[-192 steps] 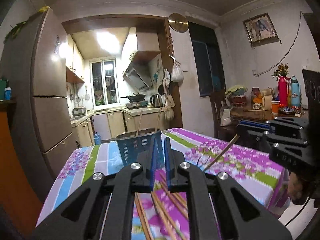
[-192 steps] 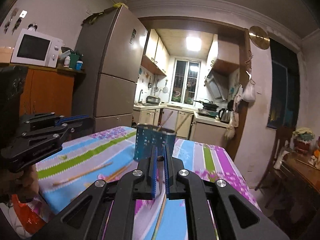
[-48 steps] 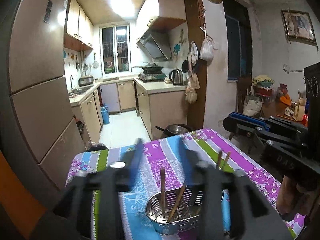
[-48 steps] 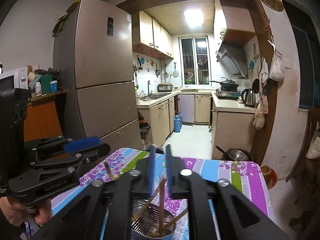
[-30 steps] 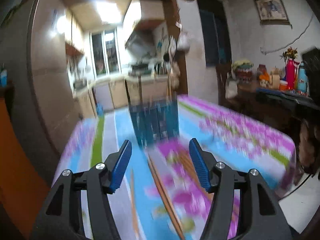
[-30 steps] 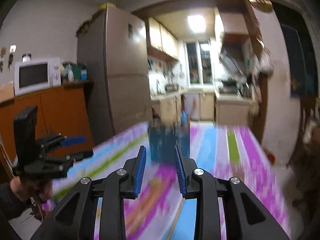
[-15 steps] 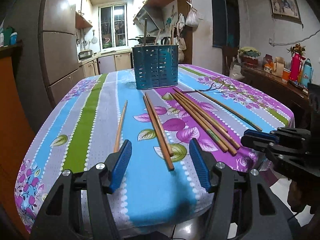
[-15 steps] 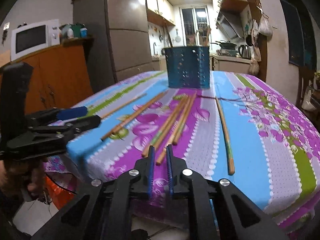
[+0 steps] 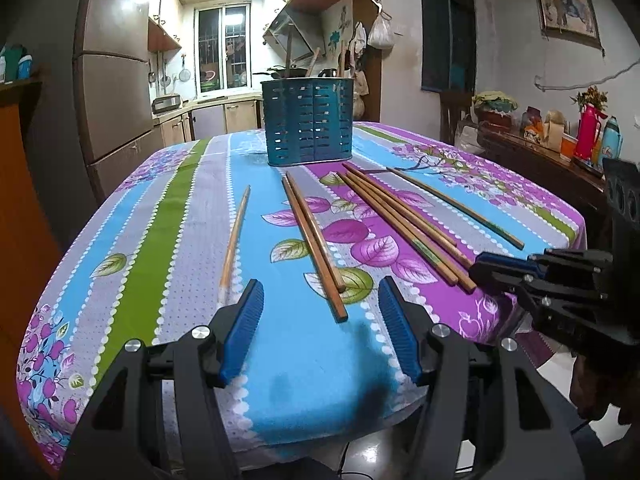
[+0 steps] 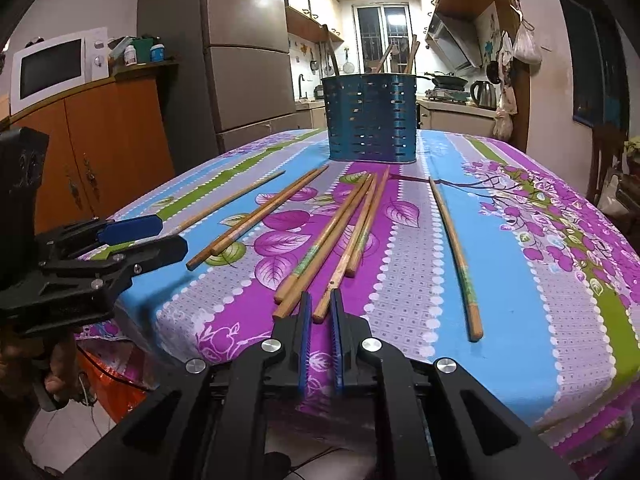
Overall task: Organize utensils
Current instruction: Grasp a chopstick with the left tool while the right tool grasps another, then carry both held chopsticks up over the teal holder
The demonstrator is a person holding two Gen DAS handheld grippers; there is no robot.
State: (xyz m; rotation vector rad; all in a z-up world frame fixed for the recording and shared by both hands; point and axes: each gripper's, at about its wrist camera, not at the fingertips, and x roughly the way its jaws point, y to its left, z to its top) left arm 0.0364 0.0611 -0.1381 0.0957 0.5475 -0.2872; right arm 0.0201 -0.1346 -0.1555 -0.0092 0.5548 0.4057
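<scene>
A few sticks stand in the holder (image 9: pixel 308 124); seven chopsticks (image 9: pixel 314 236) lie on the table (image 9: pixel 136 280). Left gripper (image 9: pixel 320 332) fingers spread, right gripper (image 10: pixel 320 340) fingers nearly together, both empty.

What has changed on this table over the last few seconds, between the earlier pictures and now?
Both grippers pulled back from above the blue holder to the table's near edge. Six seconds ago the right gripper clamped a chopstick; now it is nearly shut and holds nothing. The left gripper was closed then and is now wide open. The loose chopsticks lie unchanged over the last half second, and the holder stands upright with sticks inside.
</scene>
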